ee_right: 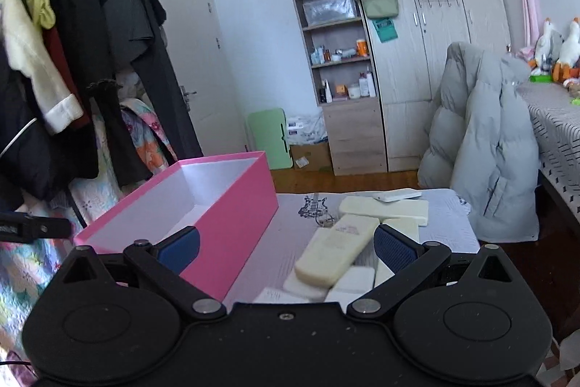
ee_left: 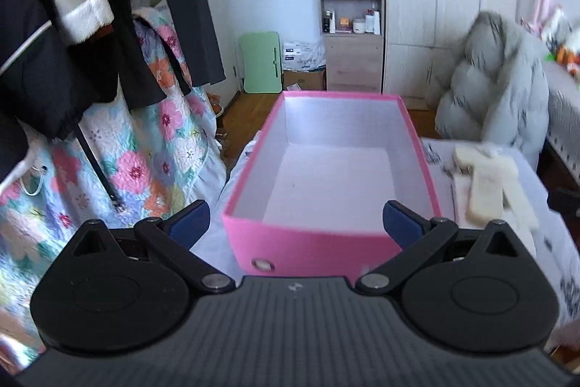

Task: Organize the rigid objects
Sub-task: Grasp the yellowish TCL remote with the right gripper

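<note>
A pink box with a white, empty inside stands open on the white cloth-covered table. My left gripper is open and empty, just before the box's near wall. In the right wrist view the pink box is at the left, and several cream and white remote controls lie in a loose pile on the table to its right. My right gripper is open and empty, above the near end of that pile. More cream remotes show at the right of the left wrist view.
A clothes rack with dark coats and a floral quilt stands at the left. A grey puffer jacket on a chair is at the right. A shelf unit and wardrobe stand at the far wall.
</note>
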Tool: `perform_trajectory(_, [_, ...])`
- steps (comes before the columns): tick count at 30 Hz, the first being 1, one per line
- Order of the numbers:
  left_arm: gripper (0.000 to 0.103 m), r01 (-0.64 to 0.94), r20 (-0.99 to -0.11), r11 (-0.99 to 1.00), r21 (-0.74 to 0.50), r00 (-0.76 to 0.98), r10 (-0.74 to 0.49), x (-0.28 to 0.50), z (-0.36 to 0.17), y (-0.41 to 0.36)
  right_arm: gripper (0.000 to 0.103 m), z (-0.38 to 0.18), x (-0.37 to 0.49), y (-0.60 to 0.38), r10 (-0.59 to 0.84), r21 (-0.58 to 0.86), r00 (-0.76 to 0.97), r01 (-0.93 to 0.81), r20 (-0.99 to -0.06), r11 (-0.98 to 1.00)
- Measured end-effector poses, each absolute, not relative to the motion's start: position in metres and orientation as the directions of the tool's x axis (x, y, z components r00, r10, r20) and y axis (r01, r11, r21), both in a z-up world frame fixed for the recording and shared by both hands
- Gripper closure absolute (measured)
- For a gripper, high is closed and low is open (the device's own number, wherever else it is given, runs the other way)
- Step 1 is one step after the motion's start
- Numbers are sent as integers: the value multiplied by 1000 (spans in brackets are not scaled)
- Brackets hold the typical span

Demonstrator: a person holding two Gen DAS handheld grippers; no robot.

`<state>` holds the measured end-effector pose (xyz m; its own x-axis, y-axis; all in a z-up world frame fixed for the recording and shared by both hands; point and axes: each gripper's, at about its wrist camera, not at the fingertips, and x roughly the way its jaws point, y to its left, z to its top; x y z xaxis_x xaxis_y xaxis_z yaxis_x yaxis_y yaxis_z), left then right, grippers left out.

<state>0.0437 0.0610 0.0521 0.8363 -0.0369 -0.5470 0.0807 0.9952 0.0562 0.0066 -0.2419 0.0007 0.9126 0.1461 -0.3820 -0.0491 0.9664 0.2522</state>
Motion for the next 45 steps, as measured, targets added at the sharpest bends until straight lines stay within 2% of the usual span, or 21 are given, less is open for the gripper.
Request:
perform_trajectory(9, [4, 115, -572, 976, 185, 820, 12, 142, 45, 72, 0, -30, 87, -258, 200, 352, 814, 5, -546, 936])
perform_trajectory(11, [4, 135, -577, 967, 216, 817, 15, 164, 40, 74, 7, -37, 96, -260, 188, 340, 800, 22, -570, 940])
perform_trajectory(13, [9, 170, -600, 957, 235, 800, 5, 185, 33, 76, 7, -42, 106, -262, 162, 325, 792, 49, -589, 944])
perform_trajectory(14, [14, 175, -619, 955, 238, 785, 10, 197, 29, 77, 7, -43, 108, -263, 161, 326, 788, 54, -595, 944])
perform_trajectory(18, [15, 213, -715, 961, 178, 699, -23, 233, 7, 80, 8, -48, 125, -266, 136, 322, 770, 94, -624, 942])
perform_trajectory(22, [15, 182, -719, 974, 134, 695, -31, 245, -8, 87, 8, -51, 137, -267, 120, 330, 758, 131, -641, 935])
perform_trajectory(24, [23, 164, -697, 973, 164, 717, -3, 245, -13, 89, 8, -55, 143, -267, 134, 344, 747, 132, -651, 930])
perform_trajectory(26, [46, 156, -696, 969, 192, 718, 23, 245, -18, 89, 8, -57, 147, -266, 133, 334, 735, 133, -665, 933])
perform_trajectory(28, [52, 156, -710, 973, 170, 705, 11, 245, -22, 92, 8, -59, 150, -265, 129, 322, 727, 133, -675, 938])
perform_trajectory(29, [62, 151, -716, 977, 151, 698, 3, 247, -25, 95, 8, -59, 152, -264, 125, 316, 721, 136, -682, 939])
perform_trajectory(31, [75, 136, -726, 982, 129, 688, 0, 249, -28, 99, 8, -60, 156, -264, 112, 305, 712, 149, -694, 941])
perform_trajectory(38, [84, 139, -700, 987, 84, 713, -41, 243, -29, 105, 9, -74, 168, -271, 160, 380, 677, 190, -719, 905])
perform_trajectory(40, [89, 145, -691, 987, 61, 720, -64, 242, -29, 106, 21, -80, 172, -273, 194, 418, 663, 196, -723, 887])
perform_trajectory(41, [90, 146, -687, 988, 53, 724, -70, 242, -29, 107, 35, -81, 174, -271, 180, 397, 650, 203, -738, 895])
perform_trajectory(45, [92, 153, -675, 987, 41, 733, -86, 239, -28, 107, 46, -79, 170, -271, 170, 405, 682, 200, -712, 892])
